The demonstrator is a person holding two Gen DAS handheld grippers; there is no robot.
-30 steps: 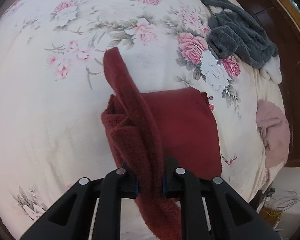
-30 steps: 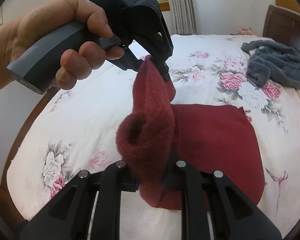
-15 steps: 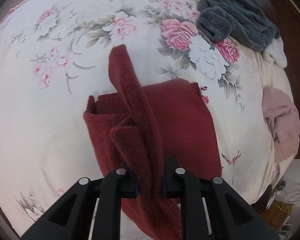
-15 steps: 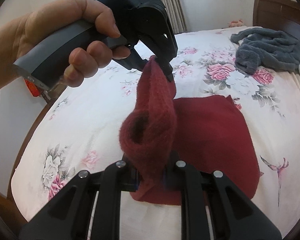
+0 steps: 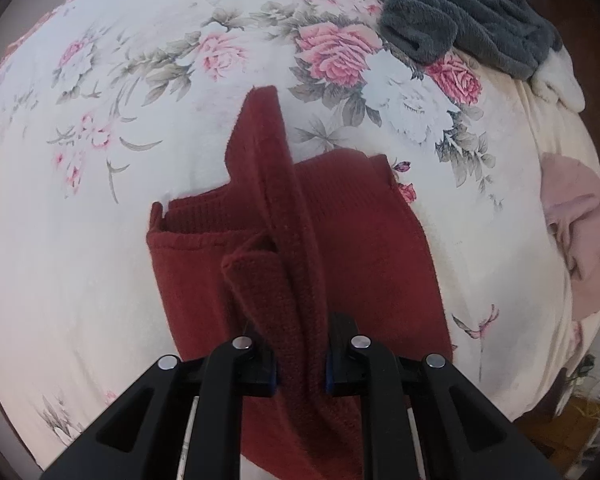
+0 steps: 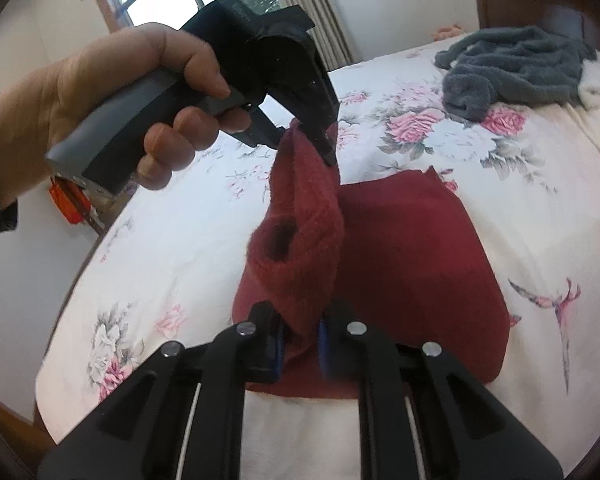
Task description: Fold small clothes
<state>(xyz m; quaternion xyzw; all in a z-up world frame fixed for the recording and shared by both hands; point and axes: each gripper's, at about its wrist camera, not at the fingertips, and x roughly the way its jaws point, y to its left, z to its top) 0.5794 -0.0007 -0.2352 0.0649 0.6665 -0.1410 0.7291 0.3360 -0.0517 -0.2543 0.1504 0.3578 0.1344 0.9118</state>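
We hold a dark red knitted garment [image 5: 364,248] over the white bedspread printed with pink roses [image 5: 100,220], its body lying flat at the centre of both views. A long sleeve of it [image 6: 304,216] stretches between our two tools. The left gripper [image 5: 300,364] is clamped on the sleeve at the bottom centre of the left wrist view. In the right wrist view the same tool sits upper left of centre, pinching the sleeve's far end, with the person's hand [image 6: 112,104] wrapped round its grey handle. The right gripper [image 6: 298,346] is closed on the sleeve's near part, at the bottom centre of that view.

Compared with a second ago, the garment's body fills more of the left wrist view and sits lower in it, and the grey fluffy garment [image 5: 464,16] has slid to the upper right corner; the sleeve's free tip now rises above the body's upper edge. We read this as the sleeve being carried across the body, so the fold looks partly made: the sleeve hangs raised, not yet laid down. A pale pink cloth [image 5: 576,232] lies at the right edge, well apart.
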